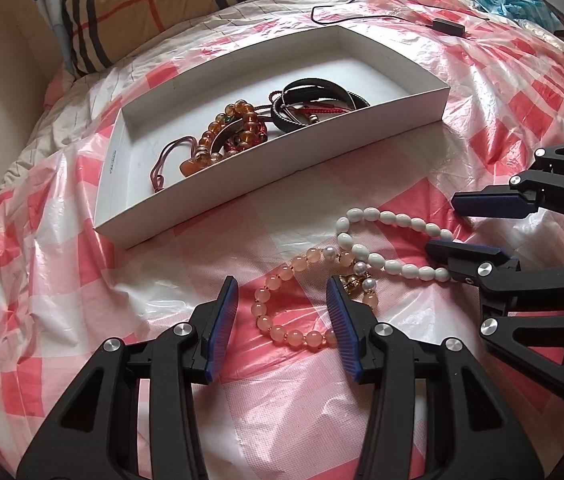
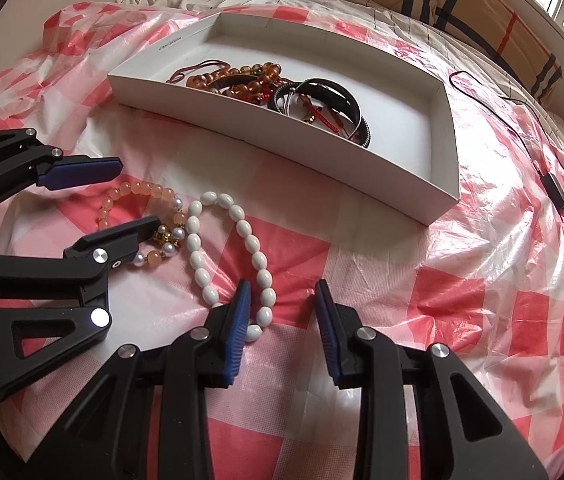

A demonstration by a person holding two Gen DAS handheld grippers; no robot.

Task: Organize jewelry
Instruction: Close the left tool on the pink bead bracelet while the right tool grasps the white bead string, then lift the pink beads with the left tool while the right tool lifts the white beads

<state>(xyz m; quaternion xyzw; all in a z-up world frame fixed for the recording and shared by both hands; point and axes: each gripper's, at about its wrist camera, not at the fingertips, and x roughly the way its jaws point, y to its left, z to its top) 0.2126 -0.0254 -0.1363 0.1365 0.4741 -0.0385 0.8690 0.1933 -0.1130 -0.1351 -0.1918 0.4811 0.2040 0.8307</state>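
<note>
White box (image 1: 402, 114), card, on the bed over a pink-checked plastic sheet (image 1: 81, 280); it already holds amber beads (image 1: 237, 120), a dark cord (image 1: 165, 160) and black bangles (image 1: 322, 96)

Item one: pink bracelet (image 1: 282, 336), loose on the sheet in front of the box. My left gripper (image 1: 282, 292) sits directly over it, jaws part open, one finger inside the loop and one outside by the look of it, nothing clamped.

Item two: white bracelet (image 2: 237, 216), lying just beside the pink one and touching it at the pearl end. Its long axis runs from my right gripper (image 2: 282, 296) up toward the box. The near end of the loop sits against the left pad; jaws narrow but not pressing, so I hold nothing there.

Judgement: each gripper has its own piece nearest. The box lies straight beyond both, so each lift goes forward and over the near wall
</note>
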